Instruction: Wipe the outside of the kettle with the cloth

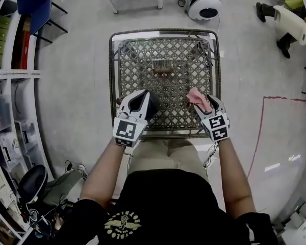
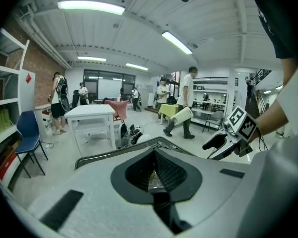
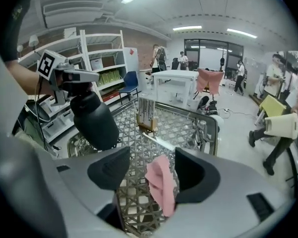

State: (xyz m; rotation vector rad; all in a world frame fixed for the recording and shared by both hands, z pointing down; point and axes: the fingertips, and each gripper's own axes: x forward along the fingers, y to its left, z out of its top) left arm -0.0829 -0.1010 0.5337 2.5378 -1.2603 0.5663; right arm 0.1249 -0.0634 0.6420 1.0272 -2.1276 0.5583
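**A:** How far along?

**B:** Hardly begun, by the look of it. No contact yet between cloth [image 1: 196, 97] and kettle [image 1: 152, 105], so probably all the wiping left to do.

**A:** And the kettle's place?

**B:** Up off the lattice table [image 1: 163, 32], over its near edge. Hangs black and rounded under the left gripper [image 1: 141, 99], which is clamped on its top.

**A:** The right gripper [image 1: 202, 102]?

**B:** Spread wide, pinching nothing. Pink cloth between the jaws, but draped against one pad only and loose on the other side. Close to the kettle, not touching it.

**A:** Anything in one view and missing from another?

**B:** Plenty. From the head view, only the layout: kettle left, cloth right, a small wooden rack [image 1: 162, 68] at the table's middle. From the right gripper view, the kettle's whole side, the grip above it, and the gap beside the cloth. From the left gripper view, jaws drawn nearly together and the other gripper off to the side, but no kettle at all; hidden beneath.

**A:** Next need, then?

**B:** Likely a firm pinch on the cloth first.
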